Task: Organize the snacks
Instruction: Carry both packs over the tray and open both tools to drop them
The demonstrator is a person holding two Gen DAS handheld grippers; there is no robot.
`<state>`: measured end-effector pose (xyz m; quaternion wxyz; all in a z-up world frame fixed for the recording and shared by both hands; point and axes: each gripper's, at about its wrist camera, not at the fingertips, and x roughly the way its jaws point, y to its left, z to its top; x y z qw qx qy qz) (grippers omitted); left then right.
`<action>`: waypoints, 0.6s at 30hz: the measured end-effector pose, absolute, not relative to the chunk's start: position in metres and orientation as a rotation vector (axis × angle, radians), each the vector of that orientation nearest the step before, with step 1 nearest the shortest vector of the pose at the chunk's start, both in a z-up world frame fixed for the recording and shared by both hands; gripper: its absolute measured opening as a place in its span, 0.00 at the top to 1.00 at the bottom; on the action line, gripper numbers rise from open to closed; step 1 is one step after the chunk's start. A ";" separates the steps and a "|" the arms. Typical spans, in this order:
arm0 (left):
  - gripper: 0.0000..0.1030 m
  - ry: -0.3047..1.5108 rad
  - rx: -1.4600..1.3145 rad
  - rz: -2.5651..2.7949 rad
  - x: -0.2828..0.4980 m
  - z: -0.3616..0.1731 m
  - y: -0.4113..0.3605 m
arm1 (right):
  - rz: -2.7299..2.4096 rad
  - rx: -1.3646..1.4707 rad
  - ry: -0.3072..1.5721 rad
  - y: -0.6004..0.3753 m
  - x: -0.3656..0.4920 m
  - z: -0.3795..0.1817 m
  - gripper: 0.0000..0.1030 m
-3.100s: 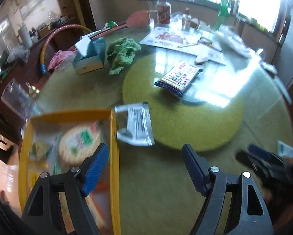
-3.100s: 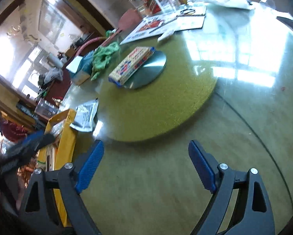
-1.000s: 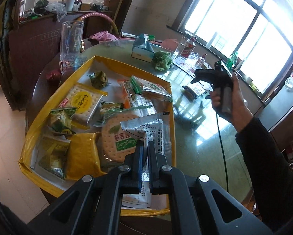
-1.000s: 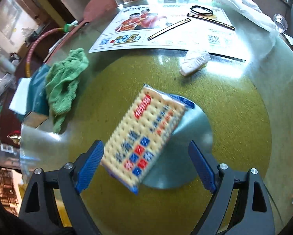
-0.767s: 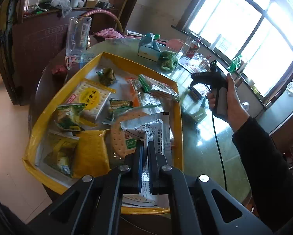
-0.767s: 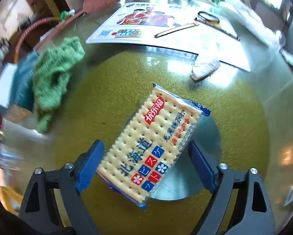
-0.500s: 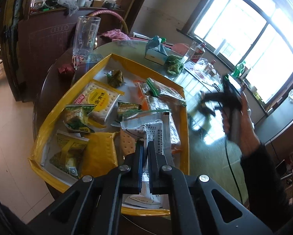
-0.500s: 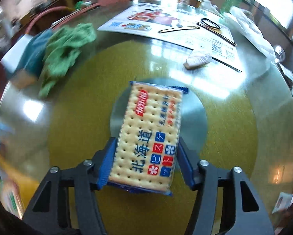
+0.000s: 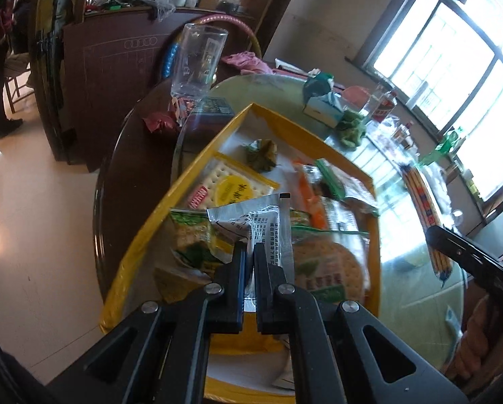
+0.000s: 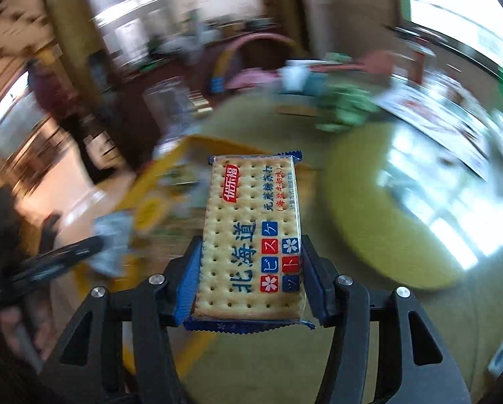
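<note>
Right wrist: tool [image 10: 249, 269] closing on cracker pack [image 10: 251, 235]

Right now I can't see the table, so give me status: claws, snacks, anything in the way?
Left claw shut on silver packet above yellow tray. Right claw closing on cracker pack, held clear of the table. Tray already crowded.

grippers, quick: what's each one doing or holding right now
Left gripper: shut on the silver sachet.
Right gripper: jaws closing, pads pressing the sides of the cracker pack.
</note>
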<state>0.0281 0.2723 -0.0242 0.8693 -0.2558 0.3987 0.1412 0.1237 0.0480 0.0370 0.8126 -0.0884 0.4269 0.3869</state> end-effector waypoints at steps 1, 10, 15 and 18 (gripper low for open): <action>0.98 0.841 -0.526 0.300 0.030 -0.026 0.273 | 0.846 -0.214 0.908 0.064 0.119 0.036 0.46; 0.97 0.848 -0.493 0.288 0.032 -0.031 0.275 | 0.843 -0.314 0.960 0.148 0.116 0.000 0.45; 0.68 0.847 -0.435 0.308 0.033 -0.031 0.270 | 0.843 -0.299 0.969 0.152 0.118 -0.005 0.39; 0.51 0.806 -0.399 0.354 0.026 -0.025 0.262 | 0.834 -0.266 0.941 0.138 0.114 0.004 0.28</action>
